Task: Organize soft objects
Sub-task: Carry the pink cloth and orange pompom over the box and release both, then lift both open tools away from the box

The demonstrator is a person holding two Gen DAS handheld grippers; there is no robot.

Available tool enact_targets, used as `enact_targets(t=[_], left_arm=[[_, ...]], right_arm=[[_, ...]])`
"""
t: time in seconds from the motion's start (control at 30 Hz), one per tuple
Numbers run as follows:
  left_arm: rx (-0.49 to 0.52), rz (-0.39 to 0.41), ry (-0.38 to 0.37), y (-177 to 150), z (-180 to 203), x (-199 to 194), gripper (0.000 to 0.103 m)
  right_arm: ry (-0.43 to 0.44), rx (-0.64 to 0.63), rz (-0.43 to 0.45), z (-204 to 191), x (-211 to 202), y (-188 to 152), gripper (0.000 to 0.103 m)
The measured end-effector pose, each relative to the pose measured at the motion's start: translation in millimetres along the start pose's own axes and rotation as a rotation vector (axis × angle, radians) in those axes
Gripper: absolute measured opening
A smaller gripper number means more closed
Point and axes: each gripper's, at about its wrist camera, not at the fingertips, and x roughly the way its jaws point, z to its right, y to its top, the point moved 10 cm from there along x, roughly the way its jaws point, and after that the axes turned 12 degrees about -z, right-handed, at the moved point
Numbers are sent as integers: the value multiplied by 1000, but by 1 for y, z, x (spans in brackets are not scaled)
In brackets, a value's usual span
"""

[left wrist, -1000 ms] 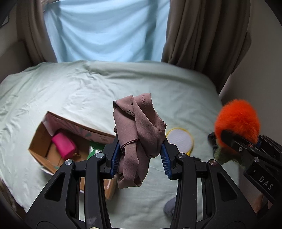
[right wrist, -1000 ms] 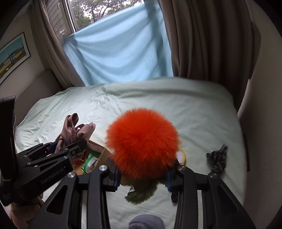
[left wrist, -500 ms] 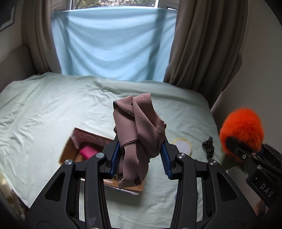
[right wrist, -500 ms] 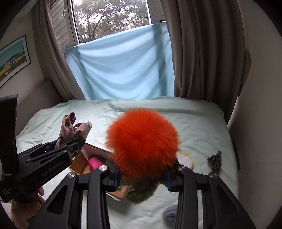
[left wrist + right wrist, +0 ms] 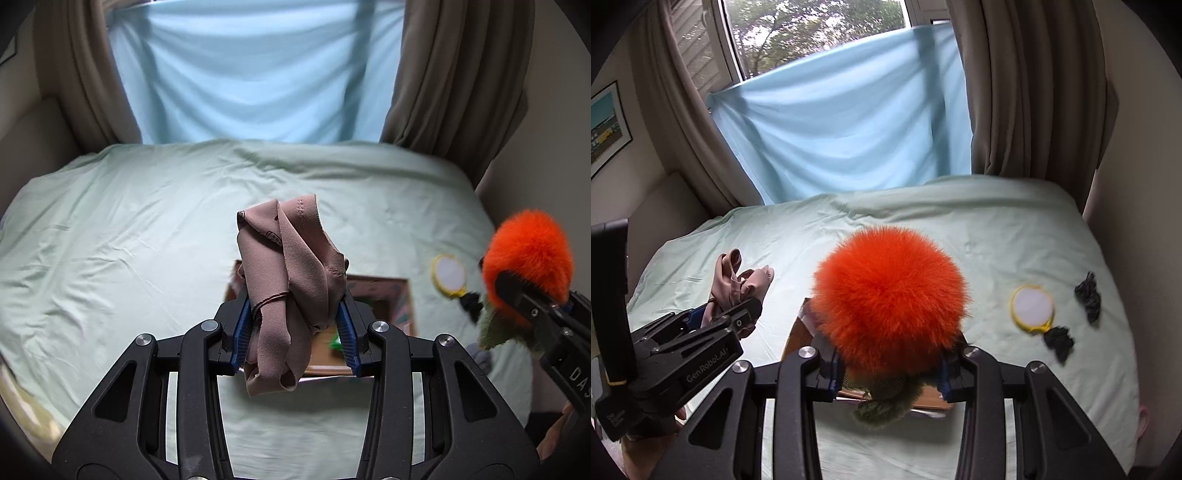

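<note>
My left gripper is shut on a bunched mauve cloth and holds it above an open cardboard box on the bed. My right gripper is shut on an orange fluffy pom-pom hat with an olive knit part hanging below; it also hangs over the box. The left gripper with the cloth shows at the left of the right wrist view. The right gripper with the hat shows at the right edge of the left wrist view.
A pale green bed sheet covers the bed. A round yellow-rimmed white pad and two small black fabric pieces lie on the right. Beige curtains and a blue sheet hang behind.
Both grippers moved left over the bed and tilted down, still holding their items. The box now sits directly under both grippers; the yellow pad and black pieces shifted right in view.
</note>
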Motion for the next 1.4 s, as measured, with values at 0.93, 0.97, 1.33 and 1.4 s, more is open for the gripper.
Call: enact_targets(t=[0.93,0.97,1.33,1.4], left_arm=[[123,-519,-16,-44,-41,246,38],[131,-526,-1,-45,-41,250,38],[303,-543,3,-58,-30,244,103],[348,-554,33,-63,-31,240,103]], right_arm=[[-46,134,-551,-6,270,-38,35],[-46,131,-564,-4,276,-40,35],[4,209,-648,14,296,-52,103],[3,234,-639,21,292,-56,103]])
